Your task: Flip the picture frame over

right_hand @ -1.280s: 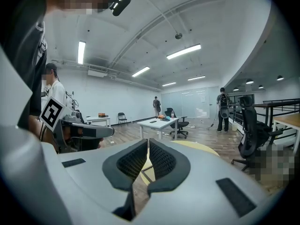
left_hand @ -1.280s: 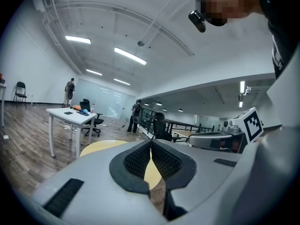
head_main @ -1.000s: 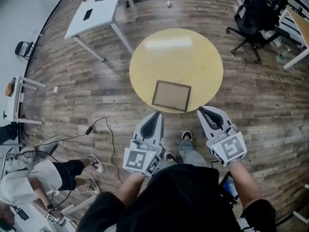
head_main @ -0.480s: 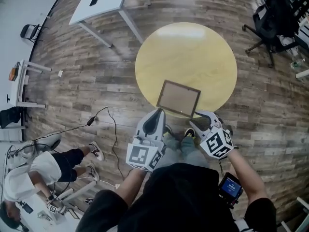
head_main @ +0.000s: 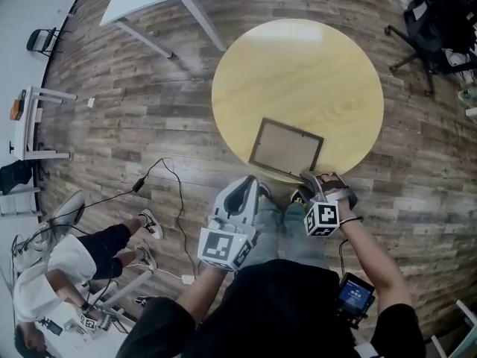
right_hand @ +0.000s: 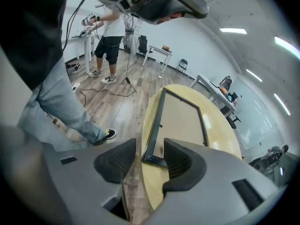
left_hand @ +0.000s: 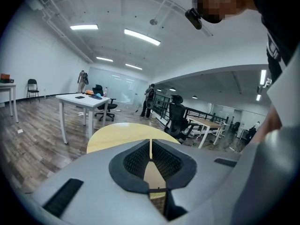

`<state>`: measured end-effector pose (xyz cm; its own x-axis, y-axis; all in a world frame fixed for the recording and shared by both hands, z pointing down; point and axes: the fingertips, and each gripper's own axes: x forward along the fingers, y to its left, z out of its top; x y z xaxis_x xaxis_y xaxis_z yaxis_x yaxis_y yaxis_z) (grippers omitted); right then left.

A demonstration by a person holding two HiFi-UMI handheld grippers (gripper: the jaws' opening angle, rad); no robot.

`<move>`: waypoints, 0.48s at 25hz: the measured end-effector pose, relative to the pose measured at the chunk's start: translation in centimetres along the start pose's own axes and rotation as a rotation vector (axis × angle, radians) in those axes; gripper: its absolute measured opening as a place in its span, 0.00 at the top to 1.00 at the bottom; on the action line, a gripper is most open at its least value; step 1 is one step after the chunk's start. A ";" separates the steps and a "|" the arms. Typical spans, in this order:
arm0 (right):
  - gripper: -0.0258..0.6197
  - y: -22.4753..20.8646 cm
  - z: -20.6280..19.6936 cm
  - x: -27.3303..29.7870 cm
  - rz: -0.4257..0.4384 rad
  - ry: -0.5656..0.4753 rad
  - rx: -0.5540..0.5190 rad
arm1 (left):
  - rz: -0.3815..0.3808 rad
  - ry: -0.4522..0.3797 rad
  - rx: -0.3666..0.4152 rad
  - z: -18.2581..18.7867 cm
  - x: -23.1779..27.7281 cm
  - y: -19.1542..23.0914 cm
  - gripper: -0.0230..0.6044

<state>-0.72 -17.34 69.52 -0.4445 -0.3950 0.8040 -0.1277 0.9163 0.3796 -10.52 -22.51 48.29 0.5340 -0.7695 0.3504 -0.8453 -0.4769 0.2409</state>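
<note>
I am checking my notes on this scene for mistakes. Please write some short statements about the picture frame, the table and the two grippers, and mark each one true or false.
1. The dark rectangular picture frame lies flat on the round yellow wooden table. True.
2. The frame lies at the middle of the table. False: it lies near the edge closest to the person.
3. The fingers of the left gripper are closed, with nothing between them. True.
4. The right gripper is clamped on the frame. False: its fingers stand apart, having just been opening; the frame's corner shows in the gap, not gripped.
</note>
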 end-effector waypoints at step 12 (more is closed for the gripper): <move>0.73 1.4 -0.6 -0.1 -0.179 0.064 -0.194 | -0.046 0.029 0.001 -1.2 1.3 -1.3 0.92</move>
<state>-0.34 -16.08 70.20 -0.3724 -0.5587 0.7410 -0.0243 0.8041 0.5940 -8.73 -22.40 49.52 0.5726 -0.7342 0.3647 -0.8198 -0.5121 0.2563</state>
